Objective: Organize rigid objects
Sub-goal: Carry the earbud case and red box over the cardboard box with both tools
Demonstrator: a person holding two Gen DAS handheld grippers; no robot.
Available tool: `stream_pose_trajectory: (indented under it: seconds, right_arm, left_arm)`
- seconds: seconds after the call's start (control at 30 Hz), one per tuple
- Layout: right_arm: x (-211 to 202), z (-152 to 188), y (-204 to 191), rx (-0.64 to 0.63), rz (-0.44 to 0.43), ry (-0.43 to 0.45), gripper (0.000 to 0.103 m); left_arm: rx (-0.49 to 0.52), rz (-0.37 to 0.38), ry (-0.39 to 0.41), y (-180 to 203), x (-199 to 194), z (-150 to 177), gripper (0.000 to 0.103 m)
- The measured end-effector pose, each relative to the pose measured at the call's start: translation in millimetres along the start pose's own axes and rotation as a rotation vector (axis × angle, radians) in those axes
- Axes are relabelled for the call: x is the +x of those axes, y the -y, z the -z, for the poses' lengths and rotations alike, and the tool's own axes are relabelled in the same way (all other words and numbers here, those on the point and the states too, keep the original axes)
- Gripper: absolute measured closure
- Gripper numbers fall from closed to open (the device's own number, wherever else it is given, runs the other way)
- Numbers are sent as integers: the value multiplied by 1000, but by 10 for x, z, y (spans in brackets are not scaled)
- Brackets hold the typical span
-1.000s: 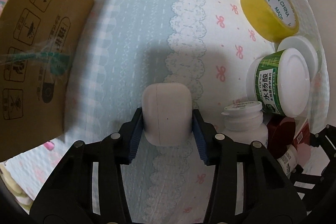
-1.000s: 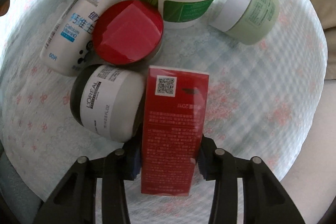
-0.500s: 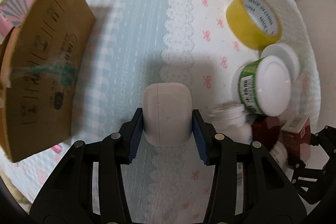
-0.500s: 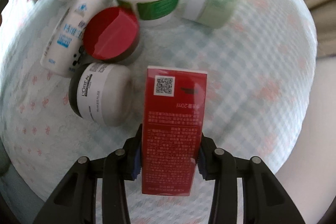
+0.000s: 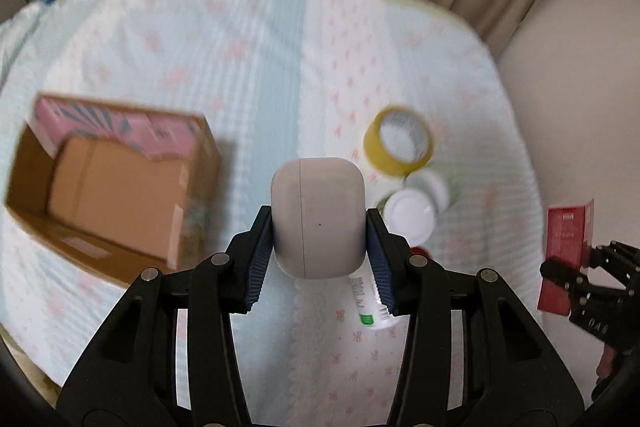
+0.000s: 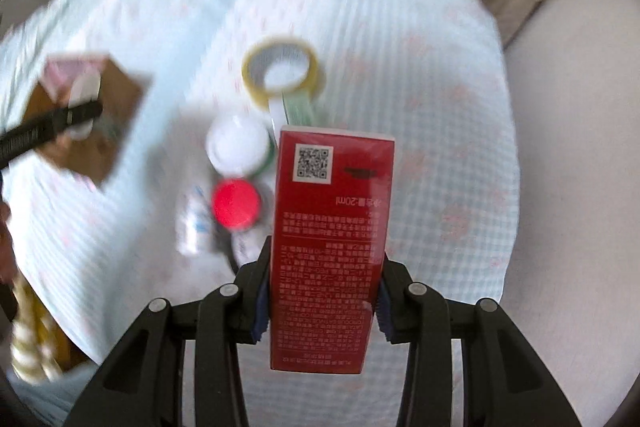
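Both loads are in the air above the counter [image 5: 248,39], so the step in hand looks like carrying to the cardboard box [image 5: 112,183] at the left, which sits open with a pink packet along its far wall. The next move likely calls for bringing each load over the box's mouth, lowering it inside, and only then letting go.

The right tool [image 6: 320,301] is pinching a red carton [image 6: 330,235] by its long sides, the QR-code end pointing away. The left tool [image 5: 319,255] is pressed onto a white earbud case [image 5: 318,215], 1 blue pad on each side.

Left on the counter, right of the box, are a yellow tape roll [image 5: 398,141], 2 white-lidded jars [image 5: 410,219], a red-lidded jar [image 6: 235,203] and a small white bottle [image 6: 194,227], close together; blur hides the details.
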State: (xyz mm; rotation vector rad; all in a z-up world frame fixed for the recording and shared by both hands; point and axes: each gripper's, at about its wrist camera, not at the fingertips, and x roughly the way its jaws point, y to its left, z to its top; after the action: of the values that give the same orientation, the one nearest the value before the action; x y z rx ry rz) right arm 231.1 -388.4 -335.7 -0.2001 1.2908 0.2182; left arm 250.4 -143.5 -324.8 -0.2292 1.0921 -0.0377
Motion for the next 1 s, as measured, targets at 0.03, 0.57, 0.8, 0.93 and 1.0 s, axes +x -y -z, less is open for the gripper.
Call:
stream_pose_trajectory:
  seconds: [0.03,0.57,0.8,0.93,1.0]
  right_arm:
    - [-166,-11,-44,6,-5,38,65]
    - [-1280,-647,-1500,81,-160,236,65]
    - [-1087,-988,-2433,175,-218,219,65]
    - [-877,-1155,-2890,238,-267,195,65]
    - [-738,-1238,-3114,263,-288,175,65]
  left_arm:
    - [6,4,12,-2,-122,-44,62]
    - [67,44,165,-1167,-1545,-499,62]
    - [115,55,114,-2057,-1481,-605,62]
    - [148,53,64,-2576,-1295,-689,62]
    - [161,48,41,-2768,-1165,-725,62]
